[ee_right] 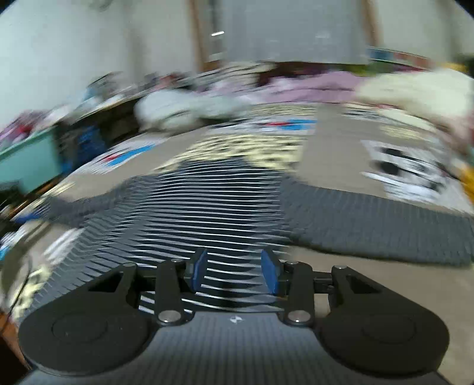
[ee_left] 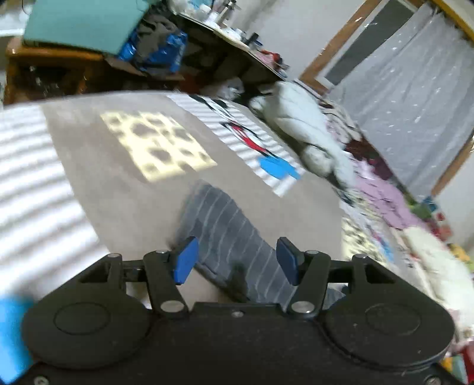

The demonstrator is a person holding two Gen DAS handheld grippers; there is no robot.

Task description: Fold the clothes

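The jaws of the left gripper [ee_left: 235,260] stood well apart, blue pads [ee_left: 186,260] facing each other with nothing clamped between them. Behind the gap, toward twelve o'clock, lay a dark sleeve with thin pale stripes [ee_left: 228,231], spread flat on the bed cover [ee_left: 124,189]; the pads did not press on it. The gripper pointed forward and somewhat down at the bed, and the view was rolled, so the bed's far edge ran from ten o'clock down toward four o'clock.

The jaws of the right gripper [ee_right: 235,274] stood narrower but also apart, and nothing was pinched between the pads [ee_right: 269,274]. Whether they touched the cloth below them cannot be told through the blur. This gripper also pointed forward and down, held level, over the body of the striped shirt [ee_right: 207,207]. The shirt lay flat on the bed, filling the middle of the right wrist view, with one sleeve [ee_right: 385,231] stretched out toward three o'clock and the other trailing toward nine o'clock.

Outward from the left gripper, a yellow spotted patch [ee_left: 157,145] of the cover sat at eleven o'clock, and a white striped panel with red and blue shapes [ee_left: 251,142] at one o'clock. Past it a white bundle [ee_left: 299,124] lay at the bed's far edge, with pink cloth [ee_left: 385,195] at three o'clock. A grey curtain [ee_left: 414,103] hung at two o'clock, and a teal cushion [ee_left: 83,23] topped the clutter at eleven o'clock.
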